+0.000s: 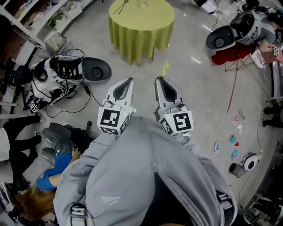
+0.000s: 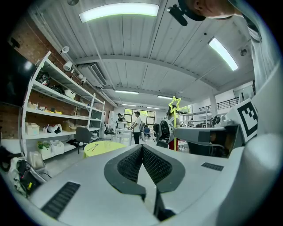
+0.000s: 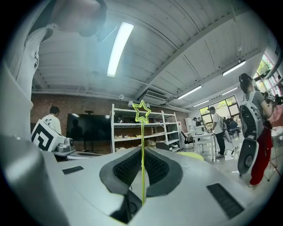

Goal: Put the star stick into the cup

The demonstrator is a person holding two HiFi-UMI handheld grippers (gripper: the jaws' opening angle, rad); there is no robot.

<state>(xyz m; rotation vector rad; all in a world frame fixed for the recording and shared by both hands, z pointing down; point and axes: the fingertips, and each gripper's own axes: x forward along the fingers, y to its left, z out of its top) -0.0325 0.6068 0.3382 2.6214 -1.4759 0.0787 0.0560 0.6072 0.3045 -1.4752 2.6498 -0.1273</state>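
My right gripper is shut on the thin yellow-green star stick. Its star stands upright well above the jaw tips, and in the head view the star shows just past that gripper. My left gripper is shut with nothing in it, held side by side with the right one in front of my chest. From the left gripper view the star rises to the right. A clear cup stands on the round green-clothed table ahead, some way off.
A dark tool lies on the table's left part. Floor equipment with cables sits to the left, with a seated person behind it. A red stand and white shells are to the right. Shelves line the left wall.
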